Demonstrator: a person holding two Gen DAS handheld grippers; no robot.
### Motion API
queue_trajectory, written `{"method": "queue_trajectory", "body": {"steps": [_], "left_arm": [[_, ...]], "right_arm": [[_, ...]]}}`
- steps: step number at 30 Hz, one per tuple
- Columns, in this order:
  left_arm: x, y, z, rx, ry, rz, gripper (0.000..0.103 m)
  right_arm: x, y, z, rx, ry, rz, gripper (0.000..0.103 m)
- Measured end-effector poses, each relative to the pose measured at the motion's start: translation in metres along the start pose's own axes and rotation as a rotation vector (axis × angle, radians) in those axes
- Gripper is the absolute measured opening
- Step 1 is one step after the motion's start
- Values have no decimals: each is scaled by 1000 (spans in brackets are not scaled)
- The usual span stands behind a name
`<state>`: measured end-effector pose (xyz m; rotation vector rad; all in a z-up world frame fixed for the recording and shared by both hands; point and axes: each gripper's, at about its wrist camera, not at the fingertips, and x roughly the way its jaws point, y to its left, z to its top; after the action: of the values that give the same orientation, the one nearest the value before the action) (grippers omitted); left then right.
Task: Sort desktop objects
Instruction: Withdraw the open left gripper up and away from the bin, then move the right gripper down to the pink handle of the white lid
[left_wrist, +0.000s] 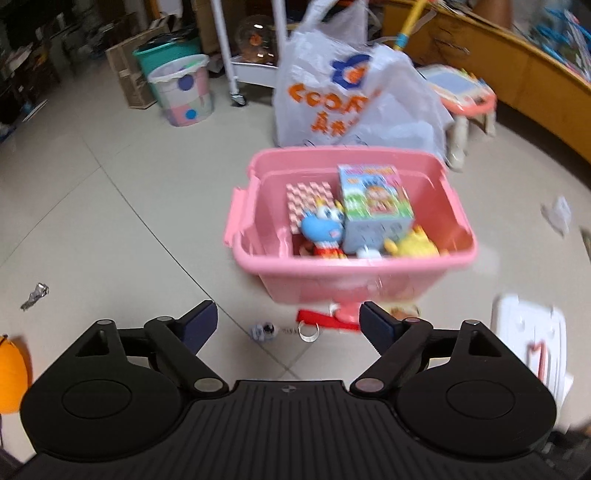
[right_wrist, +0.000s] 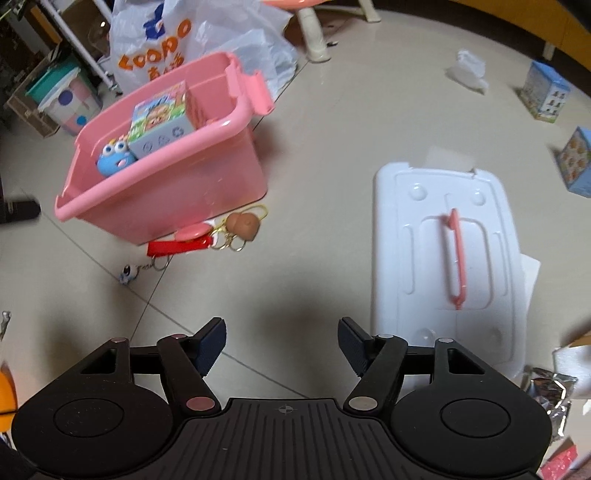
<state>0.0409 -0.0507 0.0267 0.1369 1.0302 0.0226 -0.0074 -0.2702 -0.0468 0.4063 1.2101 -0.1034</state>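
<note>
A pink storage bin (left_wrist: 369, 280) stands on the tiled floor; it also shows in the right wrist view (right_wrist: 177, 192). In it lie a colourful box (left_wrist: 373, 199), a blue googly-eyed toy (left_wrist: 321, 225), a yellow toy (left_wrist: 417, 245) and a checkered pink box (left_wrist: 306, 201). Keychains lie in front of the bin: a red strap (right_wrist: 173, 246), a brown figure (right_wrist: 243, 225) and a small blue-white charm (right_wrist: 126, 274). The bin's white lid (right_wrist: 443, 251) with a pink handle lies to the right. My left gripper (left_wrist: 288, 325) is open above the floor before the bin. My right gripper (right_wrist: 281, 343) is open and empty.
A white shopping bag (left_wrist: 332, 85) stands behind the bin. A pastel wastebasket (left_wrist: 184, 92) and cardboard box sit at the back left. Two blue boxes (right_wrist: 546, 92) lie at the far right, foil packets (right_wrist: 550, 395) near the right gripper. An orange object (left_wrist: 11, 373) is at the left edge.
</note>
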Motion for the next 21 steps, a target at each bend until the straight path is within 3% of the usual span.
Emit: {"method": "queue_trajectory", "body": {"steps": [8,15,21], "left_arm": [[-3,-11,-27,18,43,-16,91],[3,-5,-30,-70,66,1,93],[6,-13,-32,-39,-25,51,94]], "right_arm": [[-11,-21,-5,58,-32,-26,64],[-18,-29,-8,56,-49,-41,64],[-17,-41,-7,69,-47,-68,65]]}}
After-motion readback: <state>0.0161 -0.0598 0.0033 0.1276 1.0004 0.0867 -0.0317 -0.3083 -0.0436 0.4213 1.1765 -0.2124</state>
